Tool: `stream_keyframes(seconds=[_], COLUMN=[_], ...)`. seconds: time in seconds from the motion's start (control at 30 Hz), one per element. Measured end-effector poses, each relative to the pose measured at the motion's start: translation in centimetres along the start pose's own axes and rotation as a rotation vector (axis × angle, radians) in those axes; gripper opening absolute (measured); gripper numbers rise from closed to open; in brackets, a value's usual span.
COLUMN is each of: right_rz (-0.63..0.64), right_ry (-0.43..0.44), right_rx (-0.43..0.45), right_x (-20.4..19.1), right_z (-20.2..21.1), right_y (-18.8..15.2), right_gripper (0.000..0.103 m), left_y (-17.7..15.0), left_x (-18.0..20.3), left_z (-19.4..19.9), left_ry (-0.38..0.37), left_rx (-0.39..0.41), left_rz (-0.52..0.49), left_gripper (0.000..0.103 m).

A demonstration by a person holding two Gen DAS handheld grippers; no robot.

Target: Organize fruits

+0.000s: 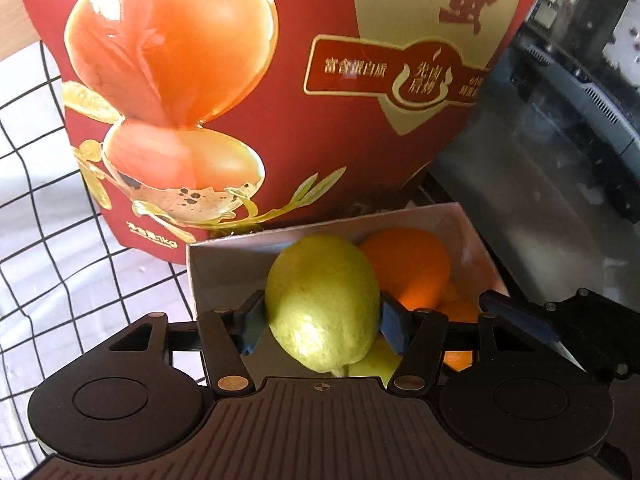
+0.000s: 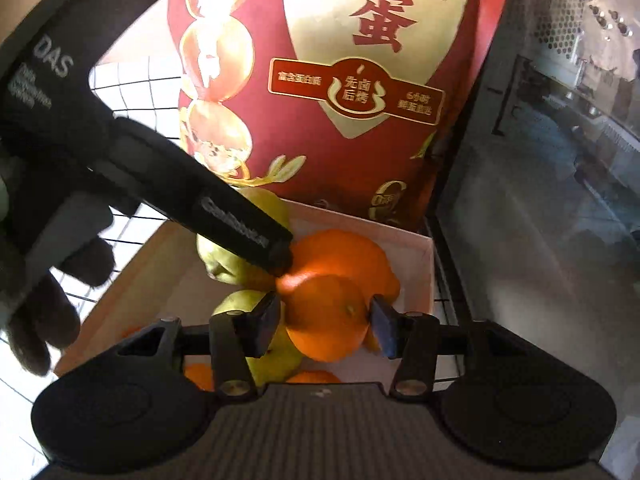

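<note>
Left wrist view first: the left gripper (image 1: 322,322) has its two blue pads clamped on a yellow-green fruit (image 1: 323,306), egg-shaped with a dull, finely pitted skin, one pad against each flank; the fruit hangs just ahead of the ribbed black body, over the open white box (image 1: 208,276); past it, deeper in the box, sits a smooth round orange (image 1: 412,266), with more orange and pale green showing below the fingers; beyond the box's far wall stands a glossy red and gold carton (image 1: 280,92) printed with shiny eggs; off to the tool's left, a white cloth with a thin black grid (image 1: 36,184), rumpled into soft folds; to the right, grey metal equipment, blurred.

Right wrist view now: the right gripper (image 2: 324,326) straddles an orange (image 2: 326,320), waxy and round; the left pad seems to touch the peel, the right pad shows a sliver of a gap, so I cannot tell if it is pinching; the orange sits over the same box, its pale rim (image 2: 424,248) ahead and right; a bigger orange (image 2: 344,256) lies just beyond; green fruit (image 2: 224,258) to the left, partly hidden by the other tool's matte black body (image 2: 132,160), held by a dark-gloved hand (image 2: 44,312).
</note>
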State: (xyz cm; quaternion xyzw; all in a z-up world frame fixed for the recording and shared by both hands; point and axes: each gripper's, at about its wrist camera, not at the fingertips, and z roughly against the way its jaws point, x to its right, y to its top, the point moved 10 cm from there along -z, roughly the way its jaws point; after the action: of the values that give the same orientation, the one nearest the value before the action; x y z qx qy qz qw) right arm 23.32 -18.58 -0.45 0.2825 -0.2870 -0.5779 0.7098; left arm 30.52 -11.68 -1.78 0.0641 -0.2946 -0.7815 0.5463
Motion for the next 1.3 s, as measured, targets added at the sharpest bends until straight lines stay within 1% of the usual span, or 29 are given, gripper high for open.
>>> stream_keyframes(seconds=[0.03, 0.07, 0.1, 0.17, 0.27, 0.33, 0.43, 0.5, 0.57, 0.63, 0.7, 0.77, 0.83, 0.93, 1.0, 1.13, 1.23, 1.3], right_rz=[-0.003, -0.009, -0.015, -0.035, -0.06, -0.081, -0.119, -0.115, -0.096, -0.078, -0.069, -0.07, -0.057, -0.016, 0.0, 0.021, 0.015, 0.003], right_ry=[-0.002, -0.014, -0.015, 0.002, 0.03, 0.062, 0.082, 0.07, 0.045, 0.031, 0.032, 0.046, 0.067, 0.073, 0.077, 0.083, 0.066, 0.057], right_rx=[-0.003, -0.008, -0.01, -0.014, -0.025, -0.022, 0.031, 0.064, 0.084, 0.101, 0.118, 0.139, 0.154, 0.154, 0.134, 0.065, 0.01, -0.021], right_x=[0.1, 0.4, 0.6, 0.7, 0.6, 0.3, 0.2, 0.0, -0.2, -0.4, -0.9, -1.2, -1.9, -3.1, -3.9, -5.1, -5.3, -5.4], right_z=[0.0, 0.0, 0.1, 0.3, 0.4, 0.5, 1.7, 2.4, 2.9, 3.6, 4.9, 6.2, 7.8, 9.9, 10.7, 10.4, 9.0, 7.9], right_y=[0.0, -0.1, -0.2, -0.4, -0.6, -0.7, -0.5, -0.3, -0.3, -0.6, -1.1, -1.5, -2.5, -4.4, -6.1, -10.1, -12.4, -13.3], right_gripper=[0.058, 0.068, 0.071, 0.071, 0.075, 0.075, 0.075, 0.077, 0.077, 0.077, 0.077, 0.079, 0.082, 0.083, 0.085, 0.085, 0.085, 0.085], left_y=[0.1, 0.2, 0.4, 0.9, 1.5, 1.6, 1.1, 0.4, -0.6, -2.2, -4.5, -6.9, -9.9, -14.9, -18.1, -22.4, -24.0, -24.3], left_x=[0.0, 0.0, -0.1, -0.4, -0.6, -0.7, -1.4, -2.0, -2.6, -2.8, -2.8, -2.4, -2.0, -1.6, -1.3, -1.8, -2.3, -2.0], left_z=[0.4, 0.8, 1.2, 2.5, 4.7, 6.7, 9.5, 11.2, 12.5, 13.5, 14.7, 15.2, 15.6, 15.9, 15.5, 14.2, 12.9, 12.1], left_ry=[-0.011, -0.016, -0.015, -0.016, -0.063, -0.085, -0.062, -0.033, -0.002, 0.015, 0.03, 0.069, 0.115, 0.151, 0.178, 0.273, 0.298, 0.323], left_rx=[0.013, 0.023, 0.041, 0.096, 0.165, 0.229, 0.327, 0.376, 0.404, 0.411, 0.41, 0.409, 0.404, 0.37, 0.353, 0.322, 0.297, 0.292], left_rz=[0.004, 0.008, 0.011, 0.024, 0.057, 0.066, 0.065, 0.066, 0.073, 0.091, 0.1, 0.086, 0.07, 0.075, 0.083, 0.111, 0.151, 0.134], left_gripper=[0.064, 0.064, 0.064, 0.061, 0.06, 0.06, 0.06, 0.06, 0.06, 0.06, 0.06, 0.06, 0.06, 0.06, 0.06, 0.06, 0.06, 0.06])
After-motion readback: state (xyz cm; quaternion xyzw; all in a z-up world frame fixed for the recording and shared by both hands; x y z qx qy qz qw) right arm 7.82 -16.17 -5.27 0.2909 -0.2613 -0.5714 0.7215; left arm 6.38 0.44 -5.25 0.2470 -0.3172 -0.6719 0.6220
